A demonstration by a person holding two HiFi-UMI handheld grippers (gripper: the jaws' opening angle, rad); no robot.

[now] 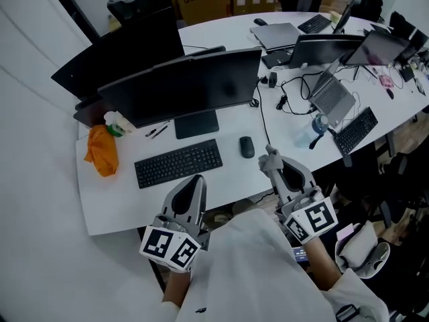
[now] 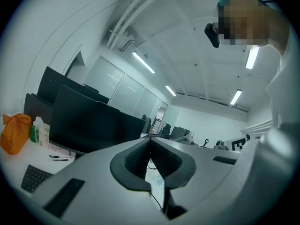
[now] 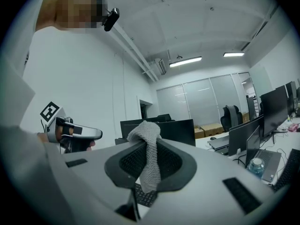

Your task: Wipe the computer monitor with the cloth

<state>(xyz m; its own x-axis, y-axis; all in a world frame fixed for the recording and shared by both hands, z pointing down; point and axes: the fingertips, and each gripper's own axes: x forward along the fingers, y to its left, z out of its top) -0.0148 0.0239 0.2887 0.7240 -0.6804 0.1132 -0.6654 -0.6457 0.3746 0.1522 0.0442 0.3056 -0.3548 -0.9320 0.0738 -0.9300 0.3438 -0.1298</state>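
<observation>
While I hold both tools low over the near edge of the white curved desk, the wide black flat computer monitor stands upright near the middle of it, well apart from either gripper. Its screen is dark and unlit, with a thin frame, and it sits on a short neck above a flat rectangular base. A second dark screen stands just behind it to the left.

My right gripper is clamped on the small grey knitted cloth. The cloth is pinched between the ribbed black pads; one rumpled end bunches above the jaw tips and the other end hangs down below them. From the head camera it shows as a pale lump at the gripper's tip, near the small black computer mouse.

My left gripper has its jaws pressed together with nothing between them, and it points toward the black flat keyboard in front of the monitor.

At the desk's left end lies a crumpled orange bundle, beside the monitor's lower left corner.
</observation>
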